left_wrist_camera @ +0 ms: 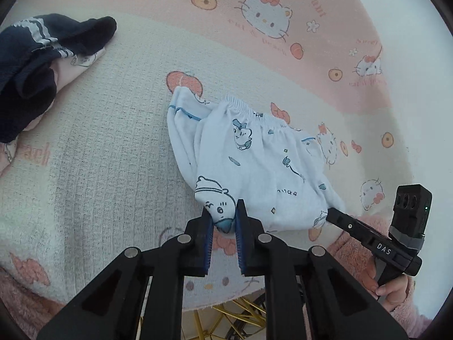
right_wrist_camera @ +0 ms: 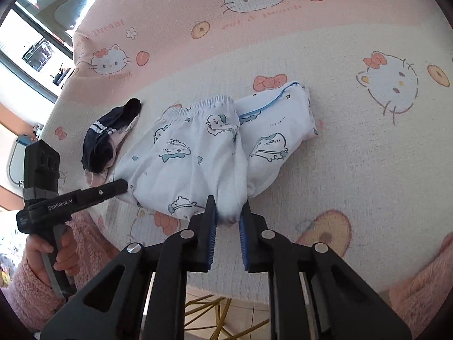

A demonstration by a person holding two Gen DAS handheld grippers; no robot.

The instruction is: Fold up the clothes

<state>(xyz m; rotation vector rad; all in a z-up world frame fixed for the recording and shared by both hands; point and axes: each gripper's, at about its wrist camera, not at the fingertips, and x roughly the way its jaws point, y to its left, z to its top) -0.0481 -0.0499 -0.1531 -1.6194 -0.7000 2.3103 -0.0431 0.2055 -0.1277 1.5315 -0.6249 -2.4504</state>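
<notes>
A pink-and-cream cartoon-cat blanket (left_wrist_camera: 113, 141) covers the table, reaching well beyond both pairs of fingers. On it, straight ahead of the fingers, lie the white printed children's trousers (left_wrist_camera: 254, 164), elastic waistband at the far end, the hem ends nearest the tools. A dark navy garment with white stripes (left_wrist_camera: 31, 56) sits bunched on something pale pink, well off to the left of the left fingers and not visibly folded.

By my reading the fold has barely started: the trousers seem to be doubled leg over leg, though loosely, and the lengthwise fold toward the waistband is yet to come, as is the navy piece.

The left gripper (left_wrist_camera: 224, 221) has its jaws drawn narrow, its blue pads (left_wrist_camera: 210, 235) pinching one hem corner bearing a cartoon print. The right gripper (right_wrist_camera: 228, 218) is likewise nearly closed, clamping the other bunched hem end between its pads (right_wrist_camera: 243, 235). Each tool is held in a hand (right_wrist_camera: 48, 257) in a fluffy pink sleeve.
</notes>
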